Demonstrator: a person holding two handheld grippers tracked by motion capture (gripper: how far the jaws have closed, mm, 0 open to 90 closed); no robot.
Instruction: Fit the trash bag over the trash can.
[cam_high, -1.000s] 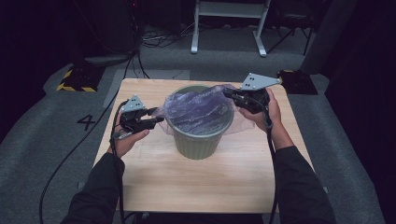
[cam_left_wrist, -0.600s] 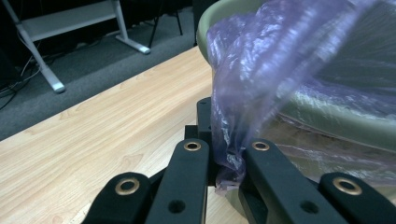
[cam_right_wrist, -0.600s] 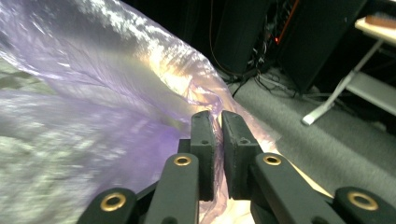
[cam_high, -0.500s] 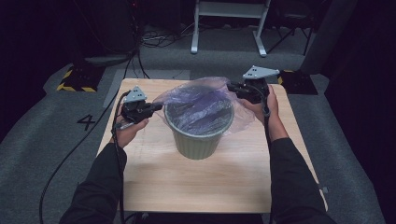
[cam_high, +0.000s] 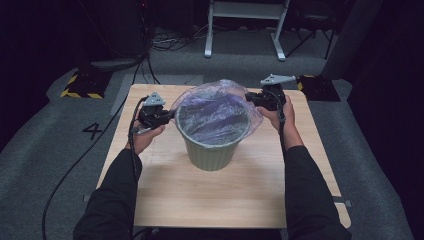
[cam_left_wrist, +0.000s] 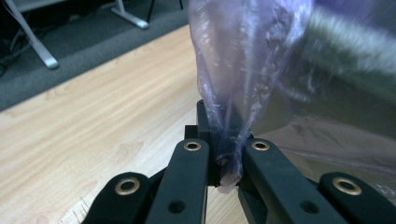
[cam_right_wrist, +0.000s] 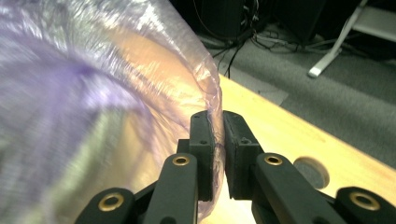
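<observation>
Film is your weak point: the purple plastic bag (cam_high: 215, 112) is thin, and you hold its edge from both sides over the green bin (cam_high: 212, 150), which stands at the centre of the wooden table (cam_high: 220, 200). Your left gripper (cam_high: 167, 116), at nine o'clock of the bin, has its jaws pressed together on a bunched tuft of the bag (cam_left_wrist: 229, 158); your right gripper (cam_high: 252, 97), at about two o'clock, pinches a flat fold of it (cam_right_wrist: 215, 135). If you pull the two apart too hard, I judge the film may tear or slide out of the right-hand pinch, where less plastic is caught. A sideways tug could also tip the light bin. Nothing stands between your grippers and the rim. Beyond the table at twelve o'clock, loose cables (cam_high: 165, 42) and a white stand (cam_high: 245, 25) sit well apart on the floor.
</observation>
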